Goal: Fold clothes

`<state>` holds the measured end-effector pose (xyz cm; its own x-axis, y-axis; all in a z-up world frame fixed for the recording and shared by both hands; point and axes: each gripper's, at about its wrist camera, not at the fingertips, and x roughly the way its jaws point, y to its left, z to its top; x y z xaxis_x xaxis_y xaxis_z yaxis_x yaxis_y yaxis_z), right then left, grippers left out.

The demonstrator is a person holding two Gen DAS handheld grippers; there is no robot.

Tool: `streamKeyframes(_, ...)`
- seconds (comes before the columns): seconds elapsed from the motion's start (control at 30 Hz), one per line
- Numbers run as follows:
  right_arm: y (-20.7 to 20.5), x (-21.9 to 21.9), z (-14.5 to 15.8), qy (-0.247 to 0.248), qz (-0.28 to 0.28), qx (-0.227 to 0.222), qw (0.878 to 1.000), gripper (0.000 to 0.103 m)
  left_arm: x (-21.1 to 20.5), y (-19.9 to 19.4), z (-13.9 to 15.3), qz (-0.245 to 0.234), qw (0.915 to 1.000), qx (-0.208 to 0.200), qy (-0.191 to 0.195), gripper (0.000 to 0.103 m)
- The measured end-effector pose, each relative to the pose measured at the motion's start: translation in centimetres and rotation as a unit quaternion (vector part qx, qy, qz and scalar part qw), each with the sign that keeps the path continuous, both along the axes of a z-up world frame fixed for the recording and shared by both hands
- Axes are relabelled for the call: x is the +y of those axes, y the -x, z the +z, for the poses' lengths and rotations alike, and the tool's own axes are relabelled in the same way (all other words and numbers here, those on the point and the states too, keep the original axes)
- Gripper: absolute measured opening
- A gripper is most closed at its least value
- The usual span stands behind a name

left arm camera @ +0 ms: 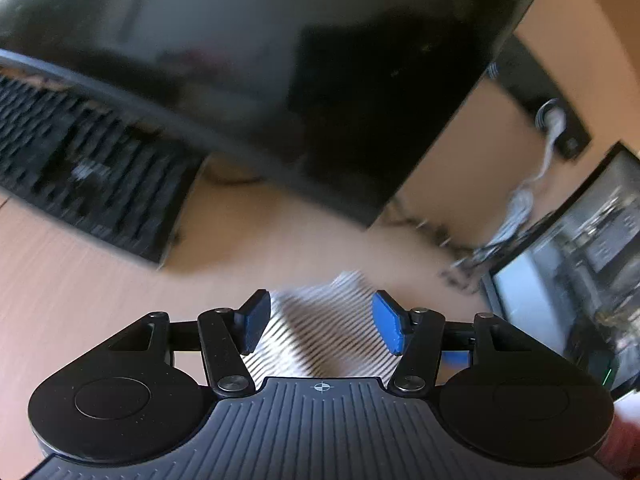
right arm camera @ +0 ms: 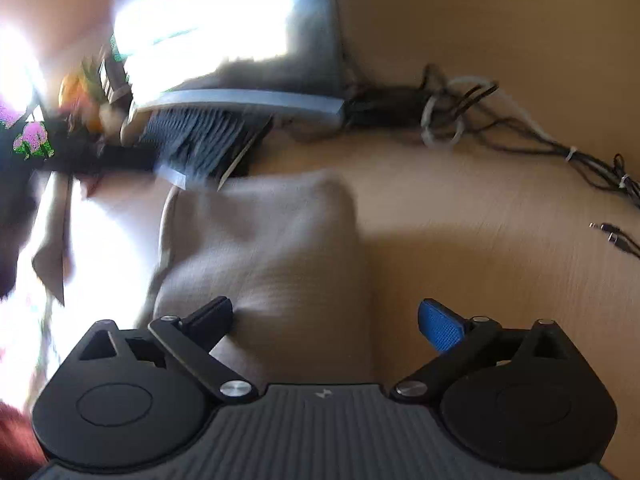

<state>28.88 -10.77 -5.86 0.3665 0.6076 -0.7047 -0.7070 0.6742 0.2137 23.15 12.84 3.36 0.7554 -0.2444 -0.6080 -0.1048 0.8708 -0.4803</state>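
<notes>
In the left wrist view a striped white-and-dark cloth (left arm camera: 320, 332) lies on the wooden desk between the fingers of my left gripper (left arm camera: 320, 322), which is open; its blue pads (left arm camera: 386, 326) stand on either side of the cloth without pinching it. In the right wrist view a beige folded garment (right arm camera: 264, 248) lies on the desk below my right gripper (right arm camera: 326, 322), which is wide open. Its left finger (right arm camera: 212, 318) is over the garment's lower edge and its blue-padded right finger (right arm camera: 440, 328) is over bare desk. The frames are motion-blurred.
A black keyboard (left arm camera: 88, 176) and a dark monitor (left arm camera: 280, 60) stand ahead of the left gripper, with a second screen (left arm camera: 568, 272) and cables at right. In the right view a laptop (right arm camera: 224, 92), a cable bundle (right arm camera: 460, 116) and clutter at left ring the garment.
</notes>
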Motion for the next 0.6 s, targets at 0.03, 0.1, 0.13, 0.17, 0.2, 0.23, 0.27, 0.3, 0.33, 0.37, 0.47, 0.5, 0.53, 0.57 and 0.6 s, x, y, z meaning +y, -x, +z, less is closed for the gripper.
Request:
streamKeyframes(0.03,0.4,0.2,-0.4,0.001,0.003,0.005,1.000,0.103,-0.2,-0.7,-0.5,-0.005,0.9999,0.004,0.011,0.061)
streamKeyframes(0.1,0.6,0.5,-0.6,-0.003,0.001,0.018,1.000,0.103,-0.7,-2.2,-2.1,-0.012,0.9992,0.028,0.026,0.062)
streamKeyframes(0.13,0.6,0.5,-0.4,-0.005,0.001,0.019,1.000,0.103,-0.9,-2.8,-3.3,-0.009,0.9985,0.051,0.017,0.061)
streamKeyframes(0.17,0.5,0.5,-0.1,-0.006,0.004,0.017,1.000,0.103,-1.1,-3.3,-4.5,-0.007,0.9972,0.074,0.007,0.058)
streamKeyframes(0.2,0.3,0.3,0.2,-0.009,0.004,0.013,1.000,0.103,-1.3,-3.1,-5.0,-0.002,0.9968,0.079,-0.008,0.055)
streamKeyframes(0.23,0.2,-0.1,0.7,-0.018,0.000,0.007,1.000,0.103,-1.4,-2.8,-5.4,0.003,0.9962,0.084,-0.022,0.055)
streamKeyframes(0.27,-0.1,-0.8,1.1,-0.030,-0.011,0.002,0.999,0.103,-1.4,-2.1,-5.0,0.005,0.9968,0.078,-0.019,0.056)
streamKeyframes(0.3,-0.6,-1.5,1.3,-0.042,-0.022,0.006,0.999,0.103,-1.4,-1.4,-4.5,0.008,0.9973,0.072,-0.015,0.061)
streamKeyframes(0.33,-1.4,-2.2,1.4,-0.054,-0.034,0.019,0.998,0.103,-1.4,-0.7,-3.8,0.013,0.9977,0.065,-0.012,0.071)
streamKeyframes(0.37,-2.1,-2.9,1.3,-0.066,-0.047,0.033,0.996,0.103,-1.5,-0.1,-3.6,0.015,0.9975,0.069,-0.004,0.077)
streamKeyframes(0.47,-4.0,-4.0,0.7,-0.089,-0.071,0.067,0.991,0.103,-1.9,1.4,-3.7,0.015,0.9948,0.095,0.031,0.083)
streamKeyframes(0.5,-4.4,-4.1,0.5,-0.095,-0.073,0.080,0.990,0.103,-2.1,1.6,-4.2,0.011,0.9921,0.114,0.052,0.086)
streamKeyframes(0.53,-4.9,-4.1,0.2,-0.104,-0.070,0.095,0.988,0.103,-2.3,1.8,-4.8,0.008,0.9885,0.133,0.072,0.087)
streamKeyframes(0.57,-5.2,-3.9,-0.1,-0.110,-0.065,0.108,0.986,0.103,-2.7,1.6,-5.4,0.005,0.9869,0.142,0.077,0.087)
streamKeyframes(0.6,-5.3,-3.6,-0.4,-0.114,-0.058,0.118,0.985,0.103,-3.0,1.5,-6.1,0.002,0.9852,0.151,0.082,0.087)
